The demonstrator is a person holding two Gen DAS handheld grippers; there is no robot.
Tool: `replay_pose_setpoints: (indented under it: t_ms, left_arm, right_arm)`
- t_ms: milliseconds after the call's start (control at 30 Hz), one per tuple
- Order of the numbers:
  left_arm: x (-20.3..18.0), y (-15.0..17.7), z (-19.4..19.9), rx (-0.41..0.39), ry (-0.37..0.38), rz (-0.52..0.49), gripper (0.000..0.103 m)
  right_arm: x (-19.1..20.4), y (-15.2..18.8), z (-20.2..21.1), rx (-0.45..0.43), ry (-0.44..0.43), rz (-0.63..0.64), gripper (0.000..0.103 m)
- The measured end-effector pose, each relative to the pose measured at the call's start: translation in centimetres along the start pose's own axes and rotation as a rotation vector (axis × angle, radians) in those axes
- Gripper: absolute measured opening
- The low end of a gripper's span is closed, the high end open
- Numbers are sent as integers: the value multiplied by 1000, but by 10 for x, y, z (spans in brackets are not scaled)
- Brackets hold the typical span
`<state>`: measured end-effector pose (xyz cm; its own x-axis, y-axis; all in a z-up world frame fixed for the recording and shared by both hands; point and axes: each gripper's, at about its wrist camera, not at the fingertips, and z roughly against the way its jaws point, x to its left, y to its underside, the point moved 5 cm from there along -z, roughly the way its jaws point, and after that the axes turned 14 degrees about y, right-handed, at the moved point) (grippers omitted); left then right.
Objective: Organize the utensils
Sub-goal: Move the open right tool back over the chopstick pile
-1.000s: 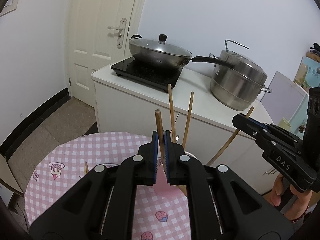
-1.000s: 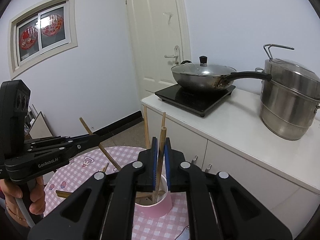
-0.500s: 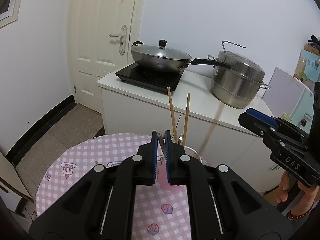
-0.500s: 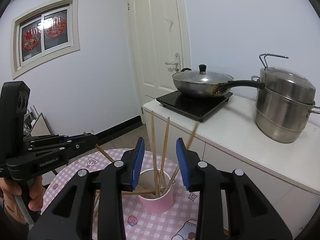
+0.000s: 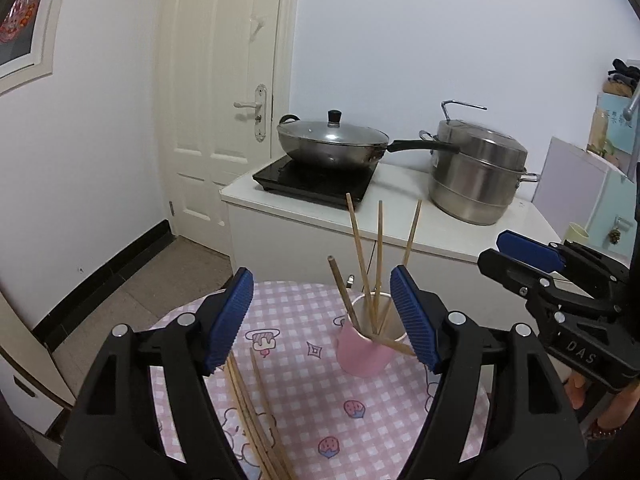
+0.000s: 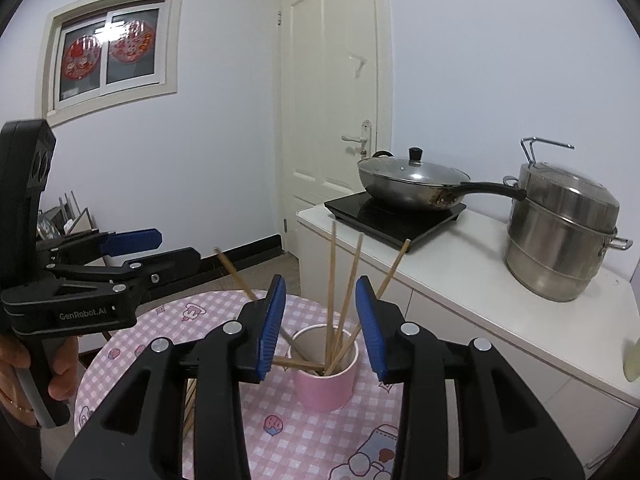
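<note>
Both grippers are hanging released and empty above the pink-checked tabletop (image 5: 320,408): the left gripper (image 5: 322,318) is spreading its blue pads wide over loose wooden chopsticks (image 5: 256,412) lying on the cloth, perhaps four, partly hidden. The right gripper (image 6: 321,328) is gaping around the pink cup (image 6: 325,376), where several chopsticks (image 6: 330,304) are leaning upright. Beyond, a lidded wok (image 6: 412,184) and steel steamer pot (image 6: 560,232) are sitting on the white counter (image 6: 460,264).

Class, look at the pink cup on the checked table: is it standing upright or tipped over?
Upright. The pink cup stands on its base on the table, open rim upward, with chopsticks leaning inside it.
</note>
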<state>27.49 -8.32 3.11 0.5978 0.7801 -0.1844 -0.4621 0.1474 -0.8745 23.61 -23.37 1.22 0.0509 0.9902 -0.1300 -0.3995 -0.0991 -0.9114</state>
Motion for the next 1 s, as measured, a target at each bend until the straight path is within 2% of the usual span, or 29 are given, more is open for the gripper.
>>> replay_pose_setpoints:
  t_ms: [300,700,833,1000]
  left_arm:
    - [11,18,29,3,-28,18,71]
    - [50,44,87,-49,-95,62,78]
    - [66,55,100,-50,-127,79,80]
    - [96,75,98,-13,-191,117,80]
  right_arm:
    - [32,8,11,-3,-53,40,35]
    - [112,8,29,-37,-185,123,35]
    - [140,9,23,-25,-233,146,35]
    - [169,21,2,17,-246,168,35]
